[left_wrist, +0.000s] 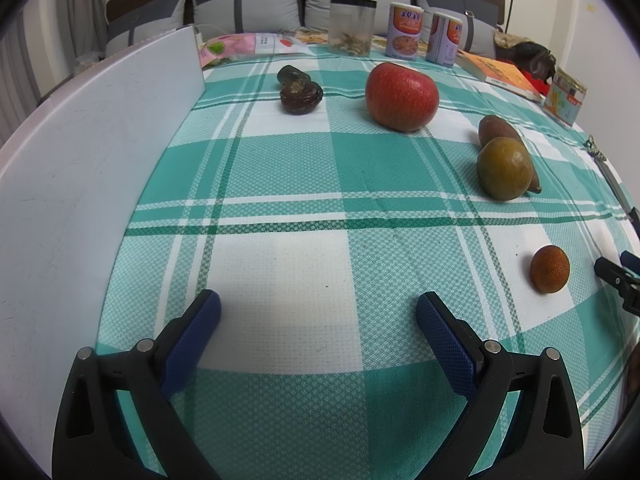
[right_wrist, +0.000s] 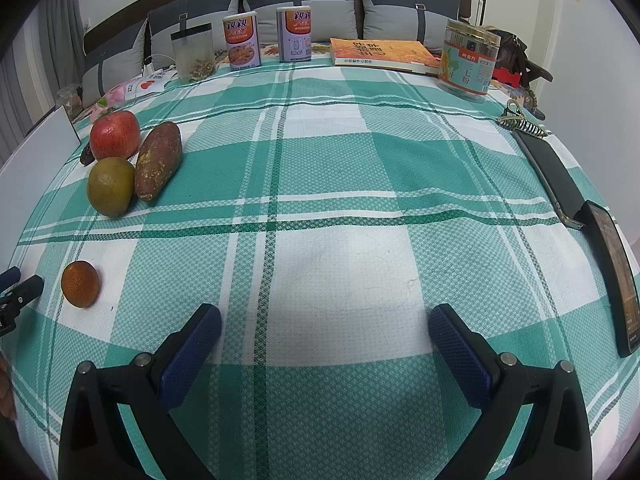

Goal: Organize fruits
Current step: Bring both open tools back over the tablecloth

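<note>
Both pairs of blue fingers [left_wrist: 444, 344] gape wide, holding nothing. Ahead of the left gripper [left_wrist: 318, 312] sits a red apple [left_wrist: 402, 96], likely heavy, smooth, firm; grasp its widest sides. Right gripper [right_wrist: 325, 324] faces bare cloth [right_wrist: 360, 160].

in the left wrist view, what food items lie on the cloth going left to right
dark dried fruits → red apple → green-brown round fruit → small orange fruit. The sweet potato overlaps the green-brown fruit, so I left it out.
</note>
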